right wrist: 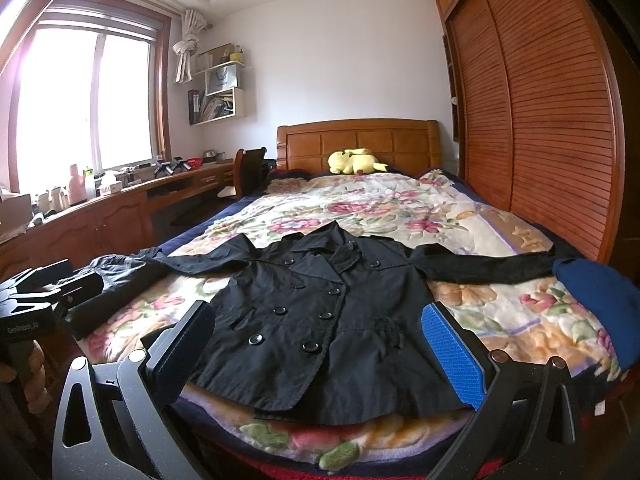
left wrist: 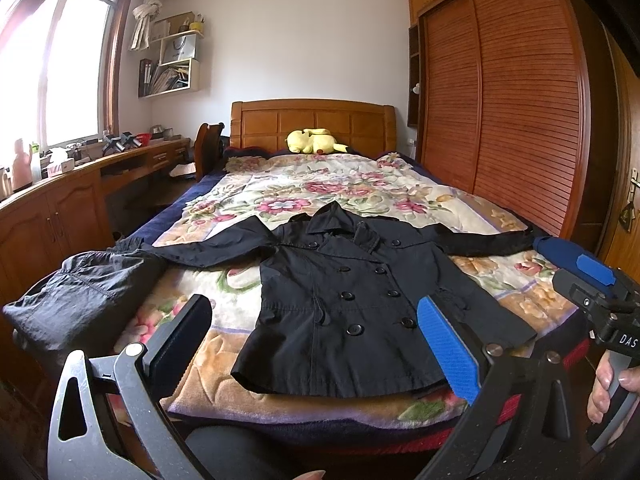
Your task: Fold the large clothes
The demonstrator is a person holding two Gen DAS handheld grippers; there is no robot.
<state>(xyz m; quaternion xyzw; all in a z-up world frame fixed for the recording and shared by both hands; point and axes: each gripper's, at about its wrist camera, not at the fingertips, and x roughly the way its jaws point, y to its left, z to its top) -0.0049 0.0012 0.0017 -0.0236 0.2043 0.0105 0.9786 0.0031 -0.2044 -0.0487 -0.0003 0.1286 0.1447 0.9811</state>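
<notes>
A lived-in home bedroom.
A bed [left wrist: 280, 196] with a carved wooden headboard [left wrist: 314, 122] and floral blanket [right wrist: 372, 208] filled the room, a yellow plush toy [left wrist: 314, 142] at its head. A louvred wooden wardrobe [left wrist: 508, 100] stood on one side, a cluttered counter [left wrist: 80, 168] under the window [left wrist: 60, 68] on the other, beside wall shelves [right wrist: 222, 92].

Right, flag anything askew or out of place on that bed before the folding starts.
The black double-breasted coat lies flat and buttoned, but its hem overhangs the bed's foot edge. A second dark garment sits crumpled at the left edge, covering the coat's sleeve end.
</notes>
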